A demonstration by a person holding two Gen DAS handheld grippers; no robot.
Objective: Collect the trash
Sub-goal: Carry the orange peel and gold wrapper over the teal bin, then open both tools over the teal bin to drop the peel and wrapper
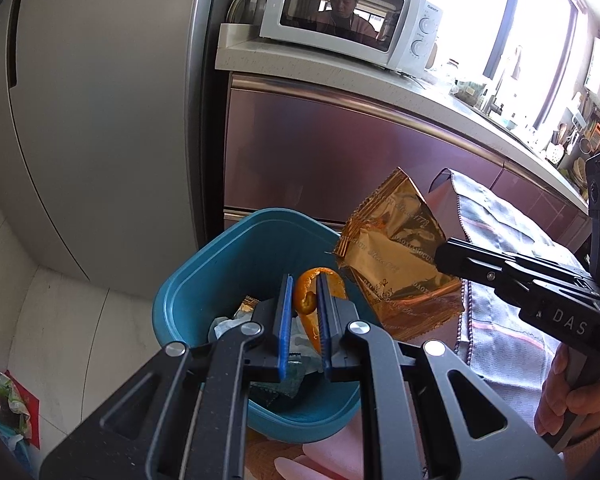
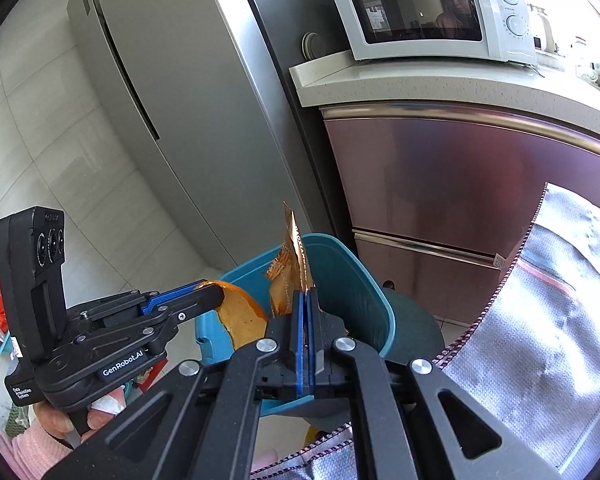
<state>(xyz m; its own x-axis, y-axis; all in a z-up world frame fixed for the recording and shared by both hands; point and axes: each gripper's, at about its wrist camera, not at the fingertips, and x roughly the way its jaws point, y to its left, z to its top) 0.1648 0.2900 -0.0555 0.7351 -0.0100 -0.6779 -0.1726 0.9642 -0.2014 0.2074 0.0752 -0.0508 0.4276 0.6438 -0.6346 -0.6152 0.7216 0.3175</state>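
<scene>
A blue trash bin point(image 1: 204, 280) stands on the floor and holds several scraps. My left gripper point(image 1: 305, 284) is over the bin, shut on a curled orange peel point(image 1: 332, 280); the peel also shows in the right wrist view point(image 2: 240, 316). My right gripper point(image 2: 305, 300) is shut on a gold foil wrapper point(image 2: 292, 264), held upright above the bin point(image 2: 348, 280). In the left wrist view the wrapper point(image 1: 392, 248) hangs beside the bin's right rim, gripped by the right gripper point(image 1: 446, 254).
A grey fridge point(image 1: 100, 120) stands left. A cabinet point(image 1: 320, 152) with a white microwave point(image 1: 340, 12) on its counter is behind the bin. A grey tablecloth point(image 2: 540, 320) drapes at right. Red and green bags point(image 1: 8, 404) lie on the floor at left.
</scene>
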